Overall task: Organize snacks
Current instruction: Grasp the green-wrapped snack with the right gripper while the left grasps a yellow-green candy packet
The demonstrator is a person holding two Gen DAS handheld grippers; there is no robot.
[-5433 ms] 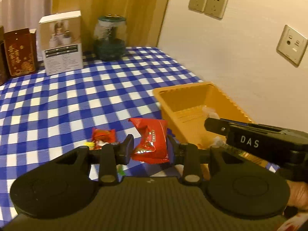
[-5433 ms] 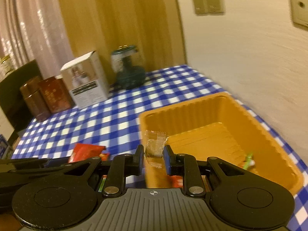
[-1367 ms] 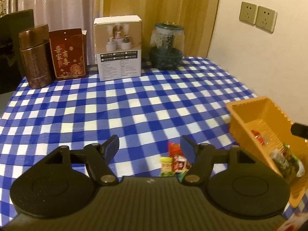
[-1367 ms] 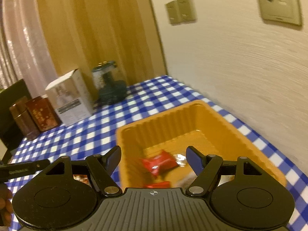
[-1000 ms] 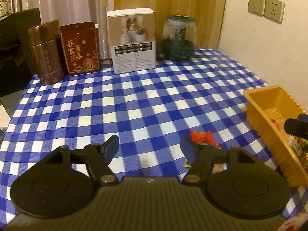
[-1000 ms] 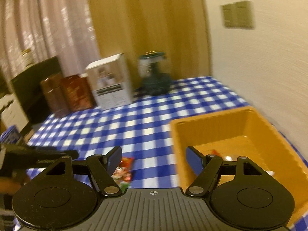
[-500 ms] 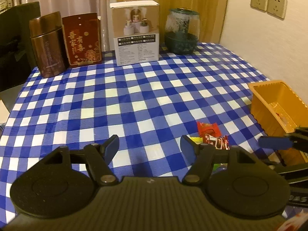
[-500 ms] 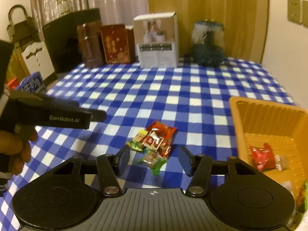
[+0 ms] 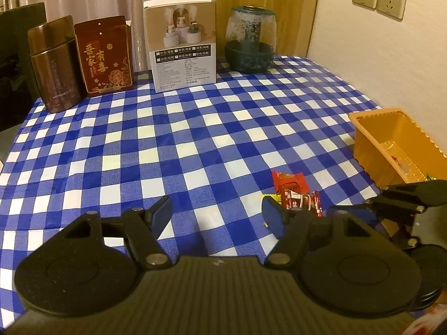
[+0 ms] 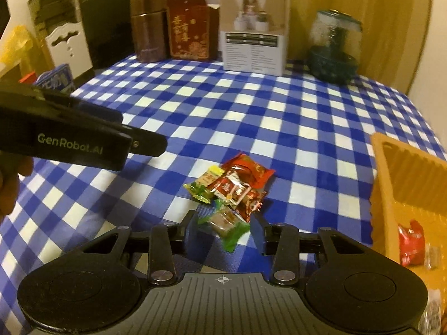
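Snacks [image 10: 232, 192], small crinkled red and green wrappers

"GenRobot.AI" stands in pale letters on the side of the left gripper [image 10: 83, 145] at nine o'clock of the right wrist view, and gold characters "吾家有喜" mark the red box [image 9: 104, 55] at eleven o'clock of the left wrist view.

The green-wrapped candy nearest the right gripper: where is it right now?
In the right wrist view, the green-wrapped candy lies on the checkered tablecloth between the open right gripper fingers, just in front of the red snack packets.
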